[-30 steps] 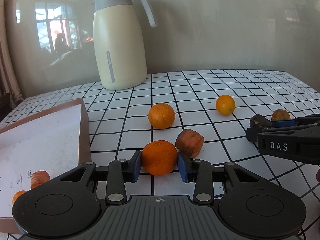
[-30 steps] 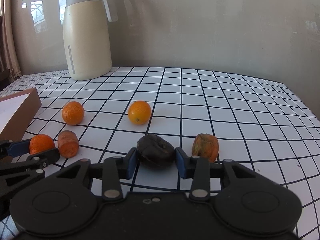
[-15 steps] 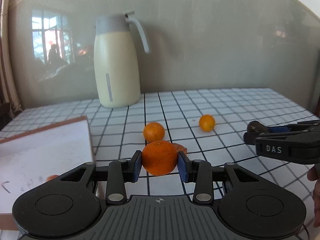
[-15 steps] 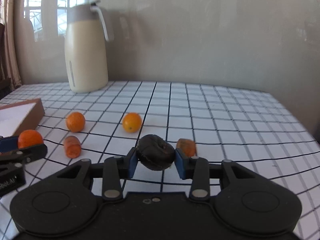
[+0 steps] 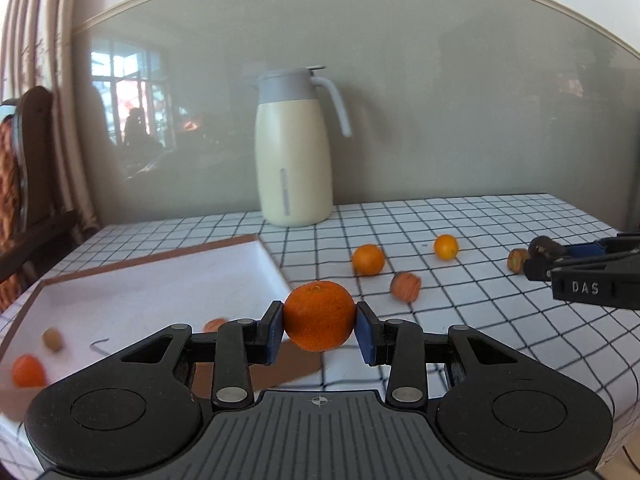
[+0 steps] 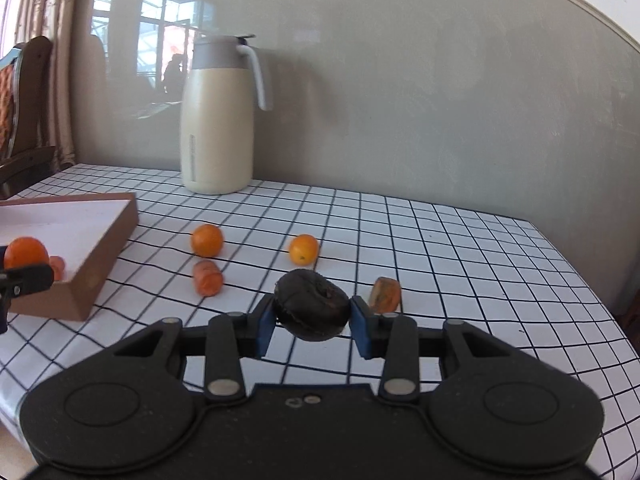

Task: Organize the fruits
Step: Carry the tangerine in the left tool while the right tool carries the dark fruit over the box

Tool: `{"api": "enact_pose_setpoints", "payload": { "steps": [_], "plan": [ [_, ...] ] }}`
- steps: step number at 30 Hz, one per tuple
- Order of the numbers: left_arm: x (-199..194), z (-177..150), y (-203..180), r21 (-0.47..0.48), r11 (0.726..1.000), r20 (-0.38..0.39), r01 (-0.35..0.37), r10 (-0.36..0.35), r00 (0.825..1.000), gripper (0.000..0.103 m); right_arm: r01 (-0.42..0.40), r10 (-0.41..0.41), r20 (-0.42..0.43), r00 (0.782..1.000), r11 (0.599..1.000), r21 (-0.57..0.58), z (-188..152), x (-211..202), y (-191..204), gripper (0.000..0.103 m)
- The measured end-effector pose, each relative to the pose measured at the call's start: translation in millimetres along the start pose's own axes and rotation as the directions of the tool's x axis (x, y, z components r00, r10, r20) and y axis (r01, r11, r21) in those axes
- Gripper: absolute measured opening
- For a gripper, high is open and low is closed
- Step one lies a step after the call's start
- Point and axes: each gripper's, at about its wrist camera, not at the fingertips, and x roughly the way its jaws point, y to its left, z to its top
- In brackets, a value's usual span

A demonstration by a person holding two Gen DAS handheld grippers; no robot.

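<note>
At the far left we see the shallow brown box [image 5: 256,242] with its white floor, holding a small orange fruit [image 5: 28,370], a pale round piece [image 5: 53,339] and a reddish piece [image 5: 215,325]. Our left gripper [image 5: 319,328] has its blue pads pressed on either side of a mandarin [image 5: 319,315], held in the air just over the box's near right corner. Behind stands the cream thermos jug [image 5: 294,152] on the checked tablecloth [image 5: 460,320]. Right of the box, loose on the cloth, lie a second mandarin [image 6: 206,240], a reddish-orange fruit piece [image 6: 207,278] just in front of it, and a smaller yellow-orange citrus [image 6: 303,249]. Further right, our right gripper [image 6: 313,326] is closed on a dark, almost black, wrinkled fruit [image 6: 313,306] with a dimple in its top, lifted clear of the cloth. Just beyond its right finger an orange-green fruit piece [image 6: 386,294] rests on the table.
</note>
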Motion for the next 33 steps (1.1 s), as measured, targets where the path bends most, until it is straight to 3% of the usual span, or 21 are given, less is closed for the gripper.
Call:
{"api": "enact_pose_setpoints", "payload": {
  "steps": [15,33],
  "plan": [
    [-29.4,-13.8,29.7,-0.016,0.998,0.038,-0.057,0.058,0.998,0.038,-0.099,0.105,0.059,0.993,0.991,-0.085,2.0,-32.8,44.9,0.031],
    [-40.8,-20.7,72.0,-0.057,0.988,0.043,-0.144,0.147,0.988,0.038,-0.219,0.234,0.093,0.968,0.964,-0.152,15.7,-33.6,102.0,0.031]
  ]
}}
